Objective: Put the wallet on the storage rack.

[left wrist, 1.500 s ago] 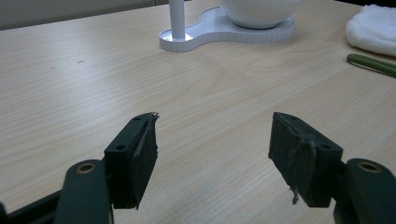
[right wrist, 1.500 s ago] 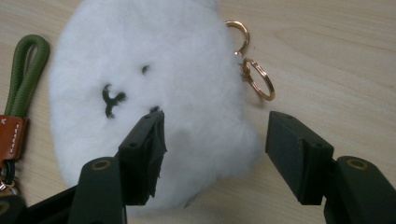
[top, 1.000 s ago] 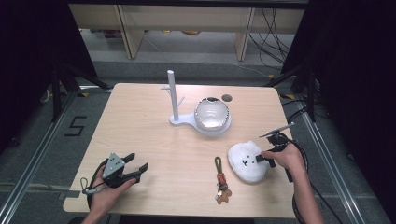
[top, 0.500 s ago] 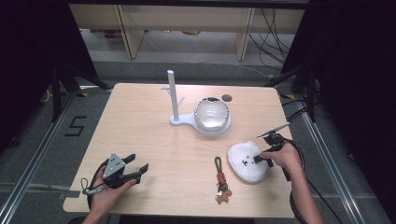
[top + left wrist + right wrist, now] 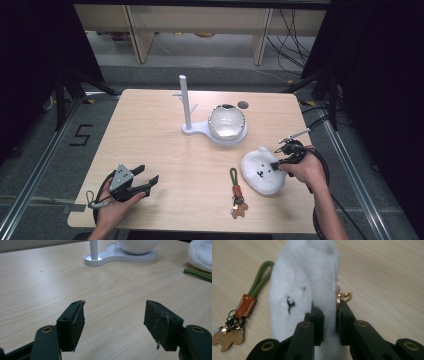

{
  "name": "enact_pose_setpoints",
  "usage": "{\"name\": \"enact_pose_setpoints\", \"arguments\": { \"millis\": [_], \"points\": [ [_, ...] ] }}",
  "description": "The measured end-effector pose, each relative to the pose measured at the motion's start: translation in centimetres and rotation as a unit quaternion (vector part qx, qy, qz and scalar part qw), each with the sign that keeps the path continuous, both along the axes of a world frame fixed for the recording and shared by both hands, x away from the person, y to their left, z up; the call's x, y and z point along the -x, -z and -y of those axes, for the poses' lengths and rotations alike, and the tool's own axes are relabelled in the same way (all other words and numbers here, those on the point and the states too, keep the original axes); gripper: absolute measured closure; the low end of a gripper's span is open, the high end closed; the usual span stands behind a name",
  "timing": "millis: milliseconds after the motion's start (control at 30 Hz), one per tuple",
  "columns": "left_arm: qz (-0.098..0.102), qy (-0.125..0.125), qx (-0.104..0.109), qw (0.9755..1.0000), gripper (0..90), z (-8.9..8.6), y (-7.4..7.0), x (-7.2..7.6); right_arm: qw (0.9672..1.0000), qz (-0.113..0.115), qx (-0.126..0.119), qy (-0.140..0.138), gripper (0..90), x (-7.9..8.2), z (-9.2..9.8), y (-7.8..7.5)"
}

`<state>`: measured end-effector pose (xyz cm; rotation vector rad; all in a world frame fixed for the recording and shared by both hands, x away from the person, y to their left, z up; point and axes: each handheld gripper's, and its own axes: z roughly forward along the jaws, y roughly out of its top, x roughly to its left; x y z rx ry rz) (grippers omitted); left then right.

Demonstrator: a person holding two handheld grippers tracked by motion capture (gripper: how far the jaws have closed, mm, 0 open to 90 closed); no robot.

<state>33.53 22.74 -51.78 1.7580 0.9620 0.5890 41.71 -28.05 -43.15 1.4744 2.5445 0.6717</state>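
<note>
A white fluffy bear-face pouch (image 5: 262, 171) lies on the table at the right, and my right gripper (image 5: 278, 164) is shut on its edge. In the right gripper view the jaws pinch the fluffy pouch (image 5: 304, 287) beside its zipper, where a gold clasp (image 5: 342, 295) hangs. An olive-green strap keychain (image 5: 235, 190) with a brown tag and a small bear charm lies just left of the pouch. My left gripper (image 5: 145, 181) rests open at the near left with nothing between its pads (image 5: 77, 322).
A white stand (image 5: 187, 105) with an upright post and a round glossy bowl (image 5: 226, 121) on its base sits at the table's middle back. A small dark hole (image 5: 243, 105) is in the tabletop behind it. The stand's base (image 5: 110, 255) shows far ahead in the left gripper view.
My right gripper has shifted slightly on the pouch's right edge. The left gripper has stayed where it was.
</note>
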Motion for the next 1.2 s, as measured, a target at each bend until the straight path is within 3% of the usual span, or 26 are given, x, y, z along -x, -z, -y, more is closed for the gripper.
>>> {"name": "enact_pose_setpoints", "arguments": {
  "millis": [33,67,167,233,267,367,500,533,767,1200],
  "points": [
    [0.0,0.0,0.0,1.0,32.0,0.0,0.0,0.0,1.0,0.0,0.0,0.0,79.0,0.0,0.0,0.0],
    [0.002,0.002,0.005,1.0,32.0,0.0,0.0,0.0,0.9994,0.027,0.004,-0.019,79.2,0.3,-0.4,-0.9],
    [0.002,0.0,0.005,1.0,32.0,-0.1,0.0,0.0,0.9979,0.055,0.012,-0.032,79.2,0.7,-0.7,-1.9],
    [0.001,-0.002,0.003,1.0,32.0,-0.1,0.0,0.1,0.9974,0.062,0.014,-0.034,79.2,0.8,-0.8,-2.3],
    [0.0,-0.002,0.004,1.0,32.0,-0.1,0.0,0.1,0.9959,0.082,0.017,-0.035,79.2,1.0,-1.0,-2.9],
    [0.001,0.001,0.007,1.0,32.1,-0.1,0.1,0.0,0.9929,0.107,0.024,-0.046,79.2,1.1,-1.2,-3.6],
    [-0.002,-0.002,0.003,1.0,32.1,-0.1,0.1,0.1,0.9914,0.122,0.027,-0.039,79.2,1.2,-1.4,-4.2],
    [0.0,0.0,0.008,1.0,32.1,-0.1,0.1,0.0,0.9897,0.133,0.033,-0.044,79.2,1.1,-1.3,-4.6],
    [-0.002,0.0,0.01,0.9999,32.2,-0.1,0.1,0.0,0.9877,0.143,0.039,-0.049,79.2,0.8,-1.4,-5.3],
    [-0.002,-0.003,0.007,1.0,32.4,-0.1,0.0,0.1,0.9806,0.179,0.05,-0.062,79.2,0.3,-1.6,-6.4]
  ]
}}
